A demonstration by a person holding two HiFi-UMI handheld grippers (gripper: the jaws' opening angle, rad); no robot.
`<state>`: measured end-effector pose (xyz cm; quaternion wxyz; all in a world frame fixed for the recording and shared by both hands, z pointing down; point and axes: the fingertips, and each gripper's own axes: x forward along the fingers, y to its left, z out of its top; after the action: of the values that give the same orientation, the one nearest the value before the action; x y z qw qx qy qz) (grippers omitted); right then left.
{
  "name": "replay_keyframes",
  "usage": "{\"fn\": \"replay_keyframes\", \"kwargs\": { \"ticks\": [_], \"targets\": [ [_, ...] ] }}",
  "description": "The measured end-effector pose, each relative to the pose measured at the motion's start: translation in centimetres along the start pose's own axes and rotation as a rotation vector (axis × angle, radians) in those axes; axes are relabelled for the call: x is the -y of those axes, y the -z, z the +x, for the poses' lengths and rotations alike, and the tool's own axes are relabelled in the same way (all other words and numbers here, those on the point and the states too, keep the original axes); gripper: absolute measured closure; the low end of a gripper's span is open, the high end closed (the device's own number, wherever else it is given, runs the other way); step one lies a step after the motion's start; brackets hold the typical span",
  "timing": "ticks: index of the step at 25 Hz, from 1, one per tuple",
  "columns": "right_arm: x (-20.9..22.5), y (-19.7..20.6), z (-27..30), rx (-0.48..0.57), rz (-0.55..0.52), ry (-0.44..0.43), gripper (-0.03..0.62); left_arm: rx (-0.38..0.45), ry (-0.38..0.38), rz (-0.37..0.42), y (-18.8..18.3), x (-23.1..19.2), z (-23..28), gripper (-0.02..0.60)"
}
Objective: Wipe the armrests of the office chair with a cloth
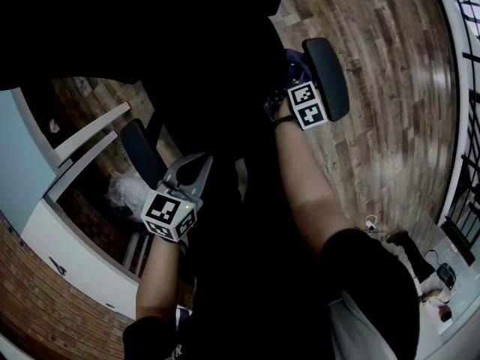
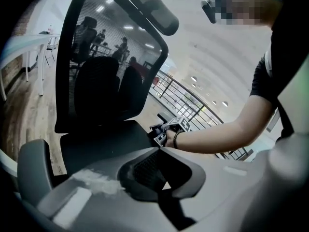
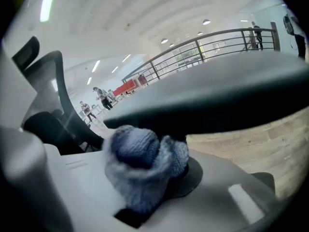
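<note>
Clamping a blue knit cloth [image 3: 137, 163], the right gripper [image 1: 292, 81] has its fingers clenched on the bunched fabric. The wad sits up against the underside edge of the right armrest [image 1: 328, 77], touching the dark pad. In the head view the cloth shows as a bluish lump at the armrest's near end, w/ the marker cube just below it.

The left gripper [image 1: 189, 172] has its fingers closed together w/ nothing btwn them. It hangs just beside the left armrest [image 1: 141, 150]; can't tell if it touches.

The left gripper view shows the office chair [image 2: 111, 66] w/ a black mesh back, a headrest [image 2: 150, 7] on top & a dark seat. Under the chair is a wood plank floor [image 1: 375, 88]. A metal railing [image 3: 207, 45] runs across the bkgd, w/ a few people far off.
</note>
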<state>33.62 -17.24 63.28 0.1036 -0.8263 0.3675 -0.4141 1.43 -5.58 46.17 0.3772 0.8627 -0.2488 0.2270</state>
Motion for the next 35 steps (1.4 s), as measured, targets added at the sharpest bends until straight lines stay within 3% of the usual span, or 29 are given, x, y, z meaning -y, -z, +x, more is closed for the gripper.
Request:
{"fn": "replay_keyframes", "kwargs": {
  "ticks": [6,10,13,16,18,20,27,32,35],
  "targets": [
    [0.2,-0.6,-3.9,-0.058,-0.045,-0.018,0.525,0.042,-0.004,0.025,-2.7,2.0,-0.5,0.578],
    [1.3,-0.9,-7.2,-0.160,-0.185,-0.095,0.526,0.084,-0.034,0.019,-4.6,3.3,0.2,0.578],
    [1.0,-1.4,-10.5,-0.293,-0.348,-0.252,0.526,0.126,-0.061,0.005,-6.0,4.7,1.2,0.578],
    [-0.7,-2.5,-14.2,-0.428,-0.603,-0.495,0.531,0.171,-0.091,-0.010,-7.0,6.1,2.2,0.578],
    [-2.2,-4.4,-16.0,-0.440,-0.780,-0.657,0.533,0.205,-0.121,-0.021,-7.7,6.9,3.0,0.578],
    [-3.2,-7.0,-17.0,-0.419,-0.887,-0.756,0.534,0.239,-0.146,-0.037,-8.3,7.7,3.6,0.578],
    [-5.5,-14.1,-17.3,-0.317,-0.950,-0.840,0.534,0.323,-0.180,-0.030,-9.6,11.4,3.0,0.578],
    [-4.6,-14.9,-19.6,-0.320,-0.963,-0.904,0.537,0.381,-0.216,-0.015,-8.2,13.9,1.2,0.578],
    [-3.5,-15.2,-21.8,-0.319,-0.995,-0.956,0.537,0.423,-0.239,-0.054,-6.0,16.1,0.3,0.578]
  ]
}}
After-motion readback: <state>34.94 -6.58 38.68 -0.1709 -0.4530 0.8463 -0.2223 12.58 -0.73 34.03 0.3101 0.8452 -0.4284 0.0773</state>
